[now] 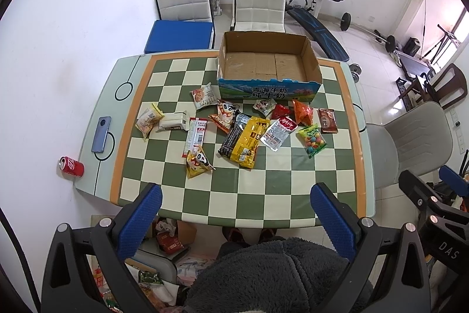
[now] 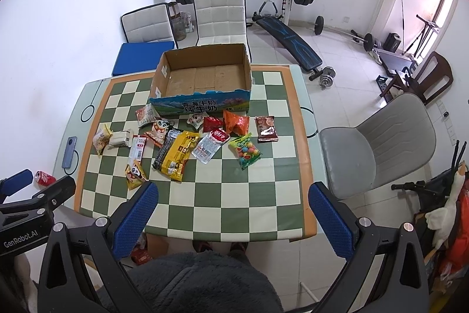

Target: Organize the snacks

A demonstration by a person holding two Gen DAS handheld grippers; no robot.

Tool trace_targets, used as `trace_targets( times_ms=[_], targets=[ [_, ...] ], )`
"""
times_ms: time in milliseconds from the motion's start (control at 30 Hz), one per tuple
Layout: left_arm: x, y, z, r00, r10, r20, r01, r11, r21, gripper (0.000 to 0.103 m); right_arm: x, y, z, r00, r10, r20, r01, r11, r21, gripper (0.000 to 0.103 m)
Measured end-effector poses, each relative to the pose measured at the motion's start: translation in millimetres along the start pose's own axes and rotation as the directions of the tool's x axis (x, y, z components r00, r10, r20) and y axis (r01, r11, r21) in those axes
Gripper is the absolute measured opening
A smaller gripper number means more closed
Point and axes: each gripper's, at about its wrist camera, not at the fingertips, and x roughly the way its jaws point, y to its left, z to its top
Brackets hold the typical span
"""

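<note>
Both the left gripper (image 1: 236,197) and right gripper (image 2: 233,197) hang wide apart, holding nothing, above the checkered table (image 1: 263,195). Snack packets (image 1: 244,141) lie scattered before the cardboard box (image 1: 268,60); small labels are unreadable.

The near half of the checkered table (image 1: 234,195) is bare, so both wide-open grippers, the left gripper (image 1: 236,206) and the right gripper (image 2: 233,206), hang over open room with nothing between their fingers. Farther in, a loose band of snack packets (image 1: 243,141) runs left to right across the middle, several overlapping, with small gaps between others. Just behind them the open cardboard box (image 1: 268,87) blocks the far side with its walls, though it is free from above; a phone (image 1: 101,134) lies on the left margin.
</note>
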Motion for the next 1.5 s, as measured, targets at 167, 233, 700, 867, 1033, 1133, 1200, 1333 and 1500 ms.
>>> trace_targets(
  times_ms=[167, 233, 700, 867, 1033, 1133, 1200, 1333, 1500],
  targets=[
    [11, 8, 8, 0.996, 0.065, 0.056, -0.062, 0.997, -0.053, 0.103, 22, -11, 0, 0.996, 0.07, -0.046, -0.068, 0.996, 0.052, 0.103],
    [20, 17, 13, 0.993, 0.1, 0.068, -0.093, 0.991, -0.097, 0.103, 38, -19, 0, 0.991, 0.118, -0.068, -0.112, 0.99, 0.088, 0.103],
    [148, 125, 15, 0.928, 0.315, -0.197, -0.365, 0.877, -0.314, 0.103, 229, 33, -3, 0.85, 0.325, -0.414, -0.295, 0.946, 0.137, 0.103],
    [209, 185, 13, 0.926, 0.166, -0.34, -0.314, 0.839, -0.445, 0.103, 305, 85, -1, 0.805, 0.292, -0.517, -0.268, 0.956, 0.122, 0.103],
    [279, 231, 25, 0.902, 0.015, -0.431, -0.265, 0.808, -0.527, 0.103, 387, 120, 7, 0.77, 0.235, -0.593, -0.173, 0.972, 0.16, 0.103],
    [316, 254, 45, 0.891, 0.023, -0.454, -0.276, 0.821, -0.5, 0.103, 424, 131, 11, 0.746, 0.213, -0.631, -0.116, 0.974, 0.192, 0.103],
    [335, 266, 63, 0.89, 0.07, -0.45, -0.29, 0.849, -0.442, 0.103, 443, 140, 13, 0.734, 0.19, -0.652, -0.083, 0.978, 0.191, 0.103],
    [366, 270, 102, 0.89, 0.243, -0.385, -0.325, 0.931, -0.165, 0.103, 474, 159, 18, 0.701, 0.139, -0.699, -0.034, 0.986, 0.161, 0.103],
    [409, 247, 122, 0.863, 0.413, -0.291, -0.341, 0.901, 0.267, 0.103, 499, 182, 24, 0.664, 0.04, -0.746, 0.008, 0.998, 0.061, 0.103]
  ],
)
